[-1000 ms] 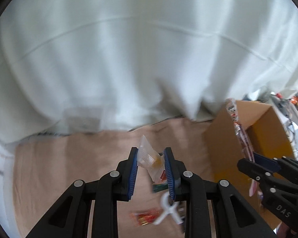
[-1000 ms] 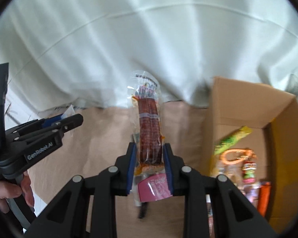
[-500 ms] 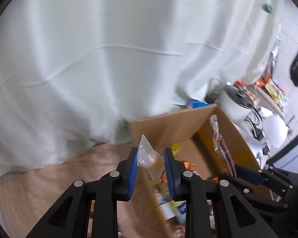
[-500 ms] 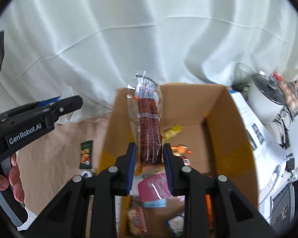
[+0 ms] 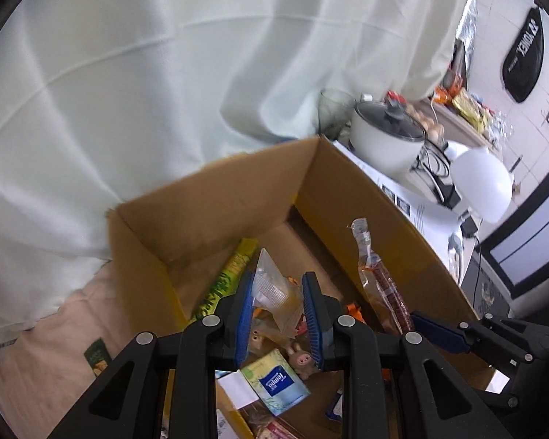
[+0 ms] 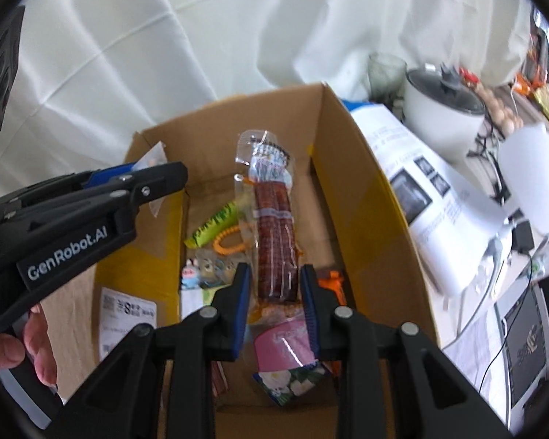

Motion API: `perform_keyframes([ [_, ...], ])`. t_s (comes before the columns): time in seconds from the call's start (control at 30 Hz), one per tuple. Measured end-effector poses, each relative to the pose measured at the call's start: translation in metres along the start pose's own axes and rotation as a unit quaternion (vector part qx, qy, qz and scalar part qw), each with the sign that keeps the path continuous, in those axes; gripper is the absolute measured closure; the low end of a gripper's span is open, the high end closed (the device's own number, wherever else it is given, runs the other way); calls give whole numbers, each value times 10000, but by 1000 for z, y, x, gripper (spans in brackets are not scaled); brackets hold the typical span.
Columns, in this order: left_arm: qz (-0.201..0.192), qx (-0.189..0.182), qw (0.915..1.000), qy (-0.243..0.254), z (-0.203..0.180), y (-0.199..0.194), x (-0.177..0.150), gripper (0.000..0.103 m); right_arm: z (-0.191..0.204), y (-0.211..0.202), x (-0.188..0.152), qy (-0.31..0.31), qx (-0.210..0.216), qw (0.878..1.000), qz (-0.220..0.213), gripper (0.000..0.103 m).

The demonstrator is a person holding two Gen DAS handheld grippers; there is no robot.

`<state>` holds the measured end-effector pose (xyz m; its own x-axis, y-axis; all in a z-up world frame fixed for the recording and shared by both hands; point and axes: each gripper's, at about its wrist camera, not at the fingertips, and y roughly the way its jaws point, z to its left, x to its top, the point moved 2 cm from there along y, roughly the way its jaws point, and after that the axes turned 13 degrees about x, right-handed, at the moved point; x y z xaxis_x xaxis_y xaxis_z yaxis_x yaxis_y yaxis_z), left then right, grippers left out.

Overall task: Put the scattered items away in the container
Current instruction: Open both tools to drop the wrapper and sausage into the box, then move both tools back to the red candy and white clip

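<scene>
- Left wrist view: the left gripper (image 5: pixel 280 309) hangs over the open cardboard box (image 5: pixel 216 197), its blue pads clamped on a small clear sachet (image 5: pixel 274 287) that sticks up between them.
- Right wrist view: the right gripper (image 6: pixel 272 303) is clamped on the lower end of a long clear sausage pack (image 6: pixel 274 234), which stands up over the inside of the box.
- Inside the box lie a green striped packet (image 5: pixel 225 283), a Tempo tissue pack (image 5: pixel 278 384), a small pig figure (image 5: pixel 301 360), an orange bead loop (image 6: pixel 230 241) and a pink-topped packet (image 6: pixel 285 347) just below the right pads.
- A dark green sachet (image 5: pixel 99 355) lies outside the box on the tan cloth (image 5: pixel 55 347) (left of the box wall in the left view).
- Beyond the box on its right stand a white rice cooker (image 5: pixel 388 139) with a dark lid, a greenish glass (image 5: pixel 335 111), a white printed carton (image 6: pixel 421 183) touching the box wall, and cables.
- White draped fabric (image 5: pixel 164 73) fills the background.
- A bare hand (image 6: pixel 22 344) grips the left tool's handle at the left edge of the right view.
- Compared with a second ago, both grippers have come from above the cloth to above the box; each grip is unchanged, and the white clip and red packet seen under the left gripper then are out of view.
</scene>
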<state>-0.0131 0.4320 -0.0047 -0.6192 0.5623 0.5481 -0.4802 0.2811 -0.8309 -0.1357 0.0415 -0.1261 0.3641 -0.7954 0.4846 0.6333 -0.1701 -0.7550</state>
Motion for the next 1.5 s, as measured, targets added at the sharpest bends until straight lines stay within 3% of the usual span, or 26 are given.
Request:
perform_keyframes([
  [0.13,71,-1,9999,132,-11,7,-1,74,-6,4,-7,29,1,10000,87,66],
  [0.2,182,-2,9996,232,-13,10,-2,65,-6,6,-8,-29,-69,9999,145,63],
  [0.23,205,44,9995,224,-13,11,-2,56,-5,6,-8,-96,-156,9997,165,54],
  [0.27,207,130,9995,211,-13,11,-3,37,-5,6,-8,-159,-238,9995,147,41],
  [0.33,178,192,9995,199,-12,10,-2,8,-5,4,-7,-200,-254,9994,74,26],
  [0.37,166,189,9995,196,-11,9,-2,6,-6,4,-7,-192,-237,9995,62,20],
  [0.57,231,199,9995,99,-1,7,-1,6,-9,7,-7,-129,-372,9991,162,3],
  [0.87,109,218,9997,-89,25,-16,-2,6,2,1,-5,-277,-545,9981,6,0],
  [1.0,-31,278,9986,-438,69,-38,-7,6,17,-8,5,-327,-480,9981,-210,0],
  [1.17,-150,664,9932,-941,140,-53,-22,6,53,-10,23,-615,-296,9971,-344,0],
  [1.5,71,1576,9665,-2023,288,-67,-104,6,172,19,44,-1454,347,9879,-417,0],
])
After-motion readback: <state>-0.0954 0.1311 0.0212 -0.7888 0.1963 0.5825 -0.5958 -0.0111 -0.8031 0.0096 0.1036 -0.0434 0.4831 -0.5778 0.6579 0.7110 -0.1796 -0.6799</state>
